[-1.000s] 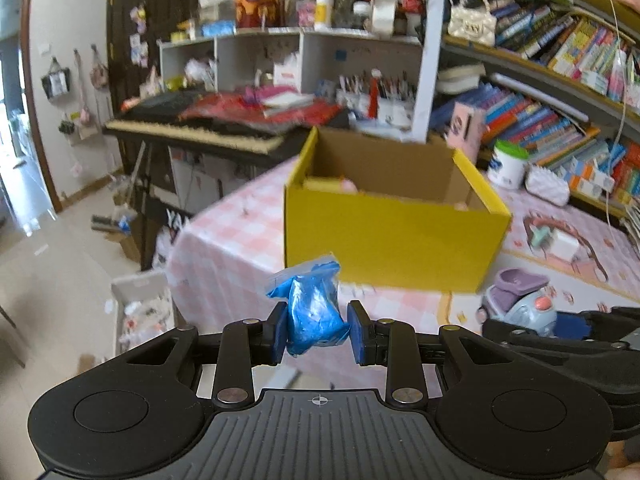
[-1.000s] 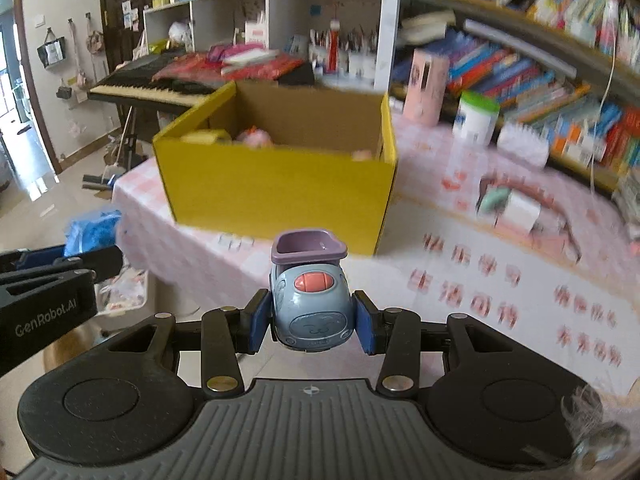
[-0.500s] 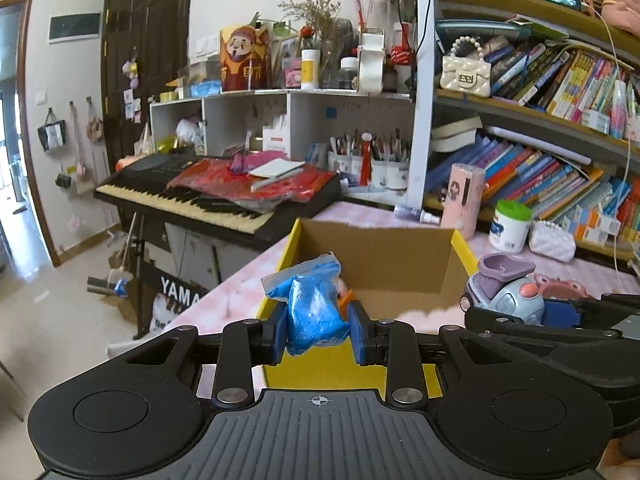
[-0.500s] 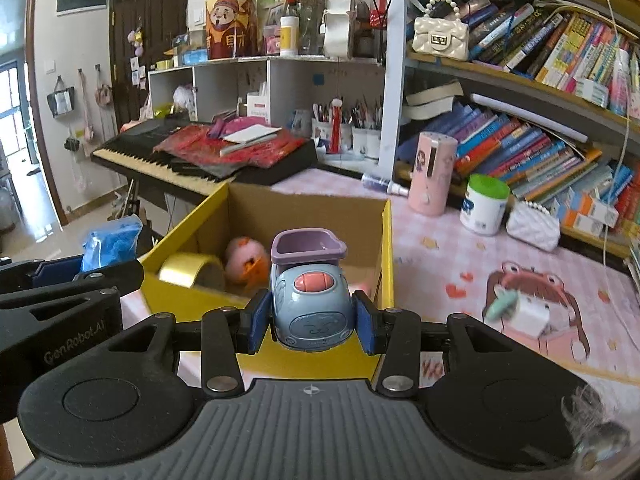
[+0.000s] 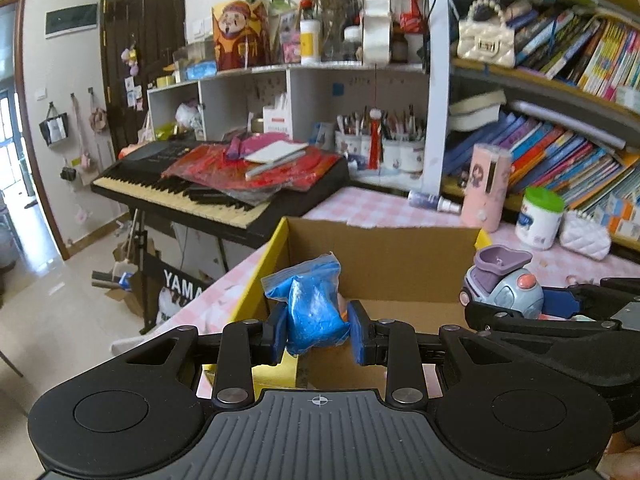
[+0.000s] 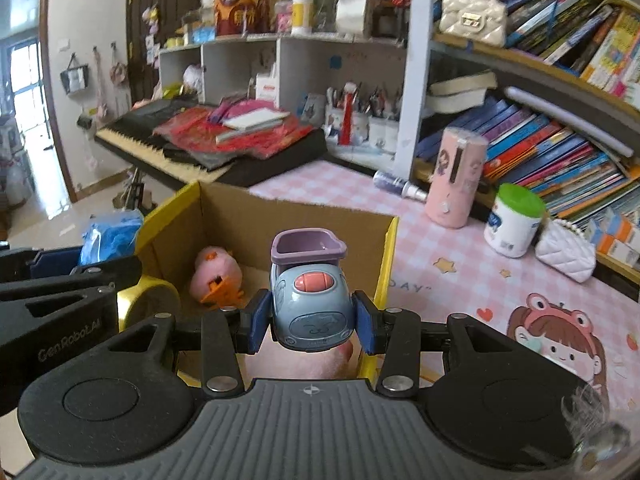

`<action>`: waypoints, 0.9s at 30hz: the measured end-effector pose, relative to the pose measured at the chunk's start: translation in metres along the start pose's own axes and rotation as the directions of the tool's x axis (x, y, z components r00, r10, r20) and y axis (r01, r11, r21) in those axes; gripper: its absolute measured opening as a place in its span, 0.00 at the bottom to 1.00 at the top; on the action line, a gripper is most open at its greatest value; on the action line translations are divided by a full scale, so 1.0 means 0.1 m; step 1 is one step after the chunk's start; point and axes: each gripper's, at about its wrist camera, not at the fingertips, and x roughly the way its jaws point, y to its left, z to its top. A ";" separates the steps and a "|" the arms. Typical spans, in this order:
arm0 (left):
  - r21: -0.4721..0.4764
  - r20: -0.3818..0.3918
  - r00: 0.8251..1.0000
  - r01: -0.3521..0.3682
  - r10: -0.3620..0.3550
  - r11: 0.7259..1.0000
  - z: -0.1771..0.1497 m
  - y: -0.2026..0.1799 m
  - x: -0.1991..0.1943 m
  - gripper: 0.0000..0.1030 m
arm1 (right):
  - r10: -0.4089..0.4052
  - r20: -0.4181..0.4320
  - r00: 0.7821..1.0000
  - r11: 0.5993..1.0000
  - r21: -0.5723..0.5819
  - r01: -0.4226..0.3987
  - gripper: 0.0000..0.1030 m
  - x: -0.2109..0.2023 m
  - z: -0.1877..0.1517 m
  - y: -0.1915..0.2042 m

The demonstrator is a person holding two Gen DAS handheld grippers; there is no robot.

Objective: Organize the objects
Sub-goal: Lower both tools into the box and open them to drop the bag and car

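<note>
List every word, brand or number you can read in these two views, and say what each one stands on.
"YAMA", cut off: panel under the keyboard.
"GenRoboLAI", roughly: side of the left gripper.
"DAY": pink table mat.
Book spines and white jar label: too blurred.

Open box (image 6: 384, 240) top; pink toy (image 6: 214, 274) inside

A crumpled blue plastic bag (image 5: 316, 307) and a pale blue toy car (image 6: 312, 304) with a purple top hang over the open yellow cardboard box (image 6: 256, 216), which holds a pink plush (image 6: 214, 274) and a gold tape roll (image 6: 150, 302)
</note>
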 end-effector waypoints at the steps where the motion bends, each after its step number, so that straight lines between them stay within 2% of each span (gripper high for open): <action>1: 0.005 -0.010 1.000 -0.006 0.006 1.000 0.00 -0.02 0.05 0.28 | 0.006 -0.013 1.000 1.000 -0.003 -0.006 0.40 0.06 0.00 -0.02; 11: -0.005 -0.110 0.994 -0.023 0.022 1.000 -0.01 -0.10 0.41 0.29 | 0.056 -0.096 0.994 0.997 -0.049 -0.061 0.40 0.48 -0.01 -0.11; 16: -0.010 -0.155 0.988 -0.024 0.022 1.000 -0.05 -0.11 0.52 0.29 | 0.085 -0.110 0.990 0.993 -0.077 -0.094 0.40 0.56 -0.01 -0.08; 27: -0.036 -0.187 0.982 -0.033 0.026 0.999 -0.11 -0.08 0.59 0.31 | 0.072 -0.130 0.989 0.987 -0.130 -0.089 0.41 0.65 -0.02 0.00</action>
